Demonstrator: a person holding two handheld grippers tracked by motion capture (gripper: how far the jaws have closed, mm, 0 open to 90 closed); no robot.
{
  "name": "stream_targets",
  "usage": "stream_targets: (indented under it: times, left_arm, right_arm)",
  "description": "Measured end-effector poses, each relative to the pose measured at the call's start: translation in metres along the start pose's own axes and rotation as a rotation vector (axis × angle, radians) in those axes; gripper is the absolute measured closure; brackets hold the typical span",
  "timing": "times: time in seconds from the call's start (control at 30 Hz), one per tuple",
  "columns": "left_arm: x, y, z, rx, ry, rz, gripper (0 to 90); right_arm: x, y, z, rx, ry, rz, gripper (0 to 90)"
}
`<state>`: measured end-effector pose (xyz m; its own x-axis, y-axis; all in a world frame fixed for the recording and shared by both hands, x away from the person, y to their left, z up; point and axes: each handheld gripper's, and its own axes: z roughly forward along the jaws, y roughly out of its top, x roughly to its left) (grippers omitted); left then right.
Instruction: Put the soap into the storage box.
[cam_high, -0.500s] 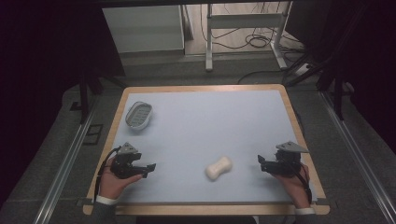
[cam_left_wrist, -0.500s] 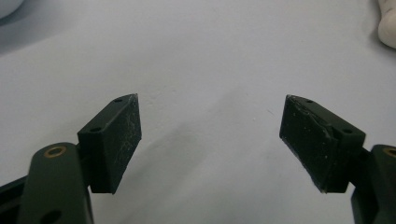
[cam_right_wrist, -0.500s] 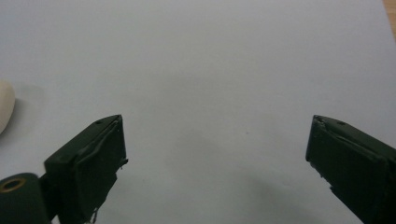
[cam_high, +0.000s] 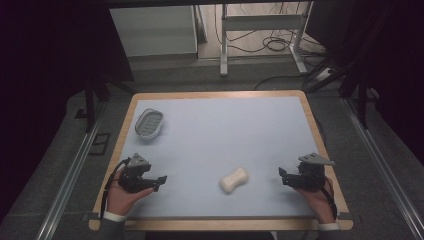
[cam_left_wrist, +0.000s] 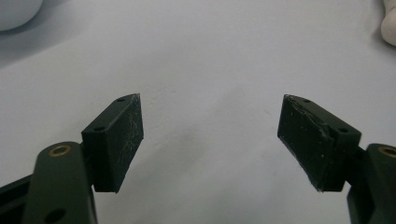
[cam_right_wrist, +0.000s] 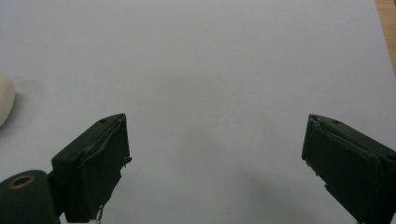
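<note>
Soap bar (cam_high: 234, 180) lies on table (cam_high: 225, 130) btwn left tongs (cam_high: 159, 180) & right tongs (cam_high: 282, 177) — both spread wide, empty

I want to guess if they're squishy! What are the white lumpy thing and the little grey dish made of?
The white lumpy thing looks like a bar of soap or smooth plastic: creamy, matte, rounded with a pinched middle. Whether it squishes can't be told. The grey dish looks like hard plastic, with a pale smooth rim and a darker ribbed inside.

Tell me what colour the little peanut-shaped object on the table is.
Cream-white; the cream-white peanut-shaped object shows best in the high view.
</note>
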<state>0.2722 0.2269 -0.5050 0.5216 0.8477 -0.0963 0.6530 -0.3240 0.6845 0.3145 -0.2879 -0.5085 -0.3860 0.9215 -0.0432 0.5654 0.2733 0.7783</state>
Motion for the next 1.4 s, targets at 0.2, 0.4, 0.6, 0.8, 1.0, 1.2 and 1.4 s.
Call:
stream_targets:
  times: [0.2, 0.4, 0.6, 0.8, 1.0, 1.2, 1.4]
  left_arm:
    - [-0.006, 0.008, 0.001, 0.026, 0.012, 0.001, 23.7]
    - [-0.016, 0.02, -0.002, 0.053, -0.028, 0.012, 24.1]
    - [-0.023, 0.031, -0.005, 0.067, -0.039, 0.044, 24.0]
    - [-0.032, 0.044, -0.002, 0.073, -0.042, 0.066, 25.2]
    - [-0.048, 0.056, 0.0, 0.086, -0.062, 0.119, 24.2]
    - [-0.056, 0.067, 0.004, 0.102, -0.074, 0.143, 23.7]
    - [-0.069, 0.077, 0.007, 0.08, -0.073, 0.173, 23.6]
  right_arm:
    - [0.001, -0.002, -0.003, -0.016, 0.03, 0.012, 7.5]
    - [0.002, -0.002, -0.004, -0.025, 0.03, -0.006, 7.4]
    - [0.001, -0.001, -0.007, -0.037, 0.027, -0.004, 7.4]
    - [0.001, -0.002, -0.006, -0.028, 0.038, -0.018, 7.4]
    - [0.001, -0.002, -0.008, -0.031, 0.034, -0.015, 7.4]
    - [0.001, -0.003, -0.007, -0.025, 0.029, -0.022, 7.4]
    - [0.0, -0.003, -0.008, -0.028, 0.026, -0.024, 7.4]
